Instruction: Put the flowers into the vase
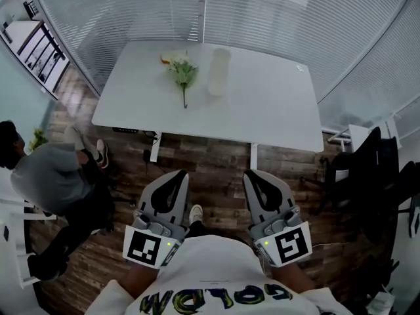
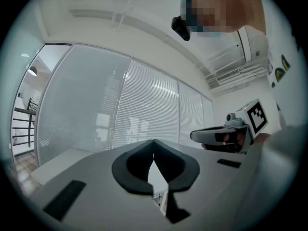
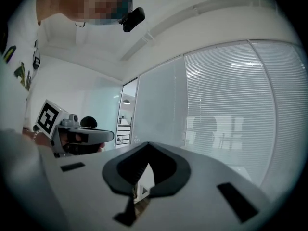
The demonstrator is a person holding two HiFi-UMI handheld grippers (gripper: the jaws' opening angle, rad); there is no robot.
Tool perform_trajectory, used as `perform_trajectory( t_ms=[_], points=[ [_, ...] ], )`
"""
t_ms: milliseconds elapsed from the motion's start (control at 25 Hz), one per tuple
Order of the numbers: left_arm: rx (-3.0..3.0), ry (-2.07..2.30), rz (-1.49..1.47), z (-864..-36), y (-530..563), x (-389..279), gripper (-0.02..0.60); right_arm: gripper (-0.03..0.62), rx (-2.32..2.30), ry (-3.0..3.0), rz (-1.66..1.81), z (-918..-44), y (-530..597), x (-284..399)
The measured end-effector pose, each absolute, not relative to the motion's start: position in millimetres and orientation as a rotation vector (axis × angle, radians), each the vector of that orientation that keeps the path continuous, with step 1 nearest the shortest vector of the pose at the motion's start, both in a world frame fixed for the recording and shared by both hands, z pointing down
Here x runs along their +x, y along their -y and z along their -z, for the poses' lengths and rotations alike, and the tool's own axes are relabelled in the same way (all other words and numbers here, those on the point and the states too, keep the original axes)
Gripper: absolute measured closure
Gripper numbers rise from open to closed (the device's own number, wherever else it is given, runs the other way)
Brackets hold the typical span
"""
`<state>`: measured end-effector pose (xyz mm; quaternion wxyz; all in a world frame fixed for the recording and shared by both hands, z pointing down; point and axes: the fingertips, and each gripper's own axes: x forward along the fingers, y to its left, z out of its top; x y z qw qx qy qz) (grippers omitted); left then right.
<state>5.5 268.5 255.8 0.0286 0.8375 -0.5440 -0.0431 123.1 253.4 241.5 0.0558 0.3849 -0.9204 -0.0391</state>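
Closest in, the left gripper (image 1: pixel 177 174) and right gripper (image 1: pixel 252 174) sit side by side near the body, both pinched fully closed with nothing in them, over the wood floor (image 1: pixel 216 163). Further out is the white table (image 1: pixel 275 110), where the flowers (image 1: pixel 182 72) lie flat near the upright vase (image 1: pixel 219 71), on its left. Slatted blinds (image 1: pixel 295 18) are behind that.

Flowers (image 1: pixel 182 71): small bunch, green leaves, pale blooms, one orange bit at the far end. Lying flat, stem end toward the left gripper (image 1: pixel 180 174), well ahead of it, untouched.

Vase (image 1: pixel 218 71): tall, pale, upright, empty. Just right of the flowers, apart; well ahead, between left gripper and right gripper (image 1: pixel 252 174).
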Motion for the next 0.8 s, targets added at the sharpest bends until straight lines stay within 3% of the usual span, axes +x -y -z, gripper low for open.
perform_trajectory(
  t_ms=[800],
  points=[
    [2.587, 1.622, 0.083, -274, -127, -42, 0.569, 0.585, 1.266, 2.762, 0.086, -258, -110, 85]
  ],
)
